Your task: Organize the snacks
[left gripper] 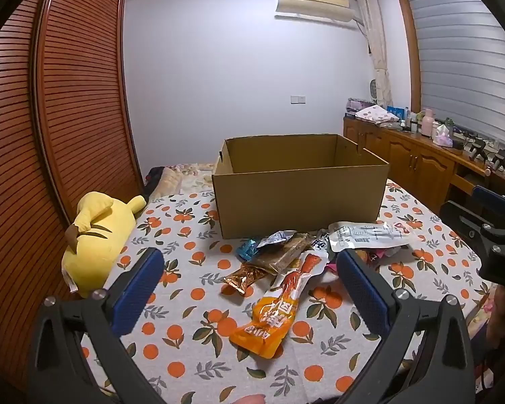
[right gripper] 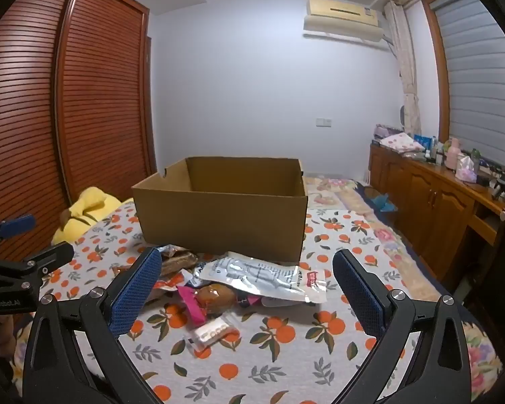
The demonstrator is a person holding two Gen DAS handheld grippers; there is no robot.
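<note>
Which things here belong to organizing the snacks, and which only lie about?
Belong to the job:
- cardboard box
- orange snack packet
- silver packet
- pink-wrapped snack

Only lying about:
- yellow plush toy
- pink bottle on the wooden cabinet

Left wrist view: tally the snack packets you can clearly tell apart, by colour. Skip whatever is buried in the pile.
Orange packet: 1
Copper foil packet: 1
Blue foil packet: 1
Brown packet: 1
Large silver packet: 1
Total: 5 told apart; more lie overlapped beneath them, uncounted.
</note>
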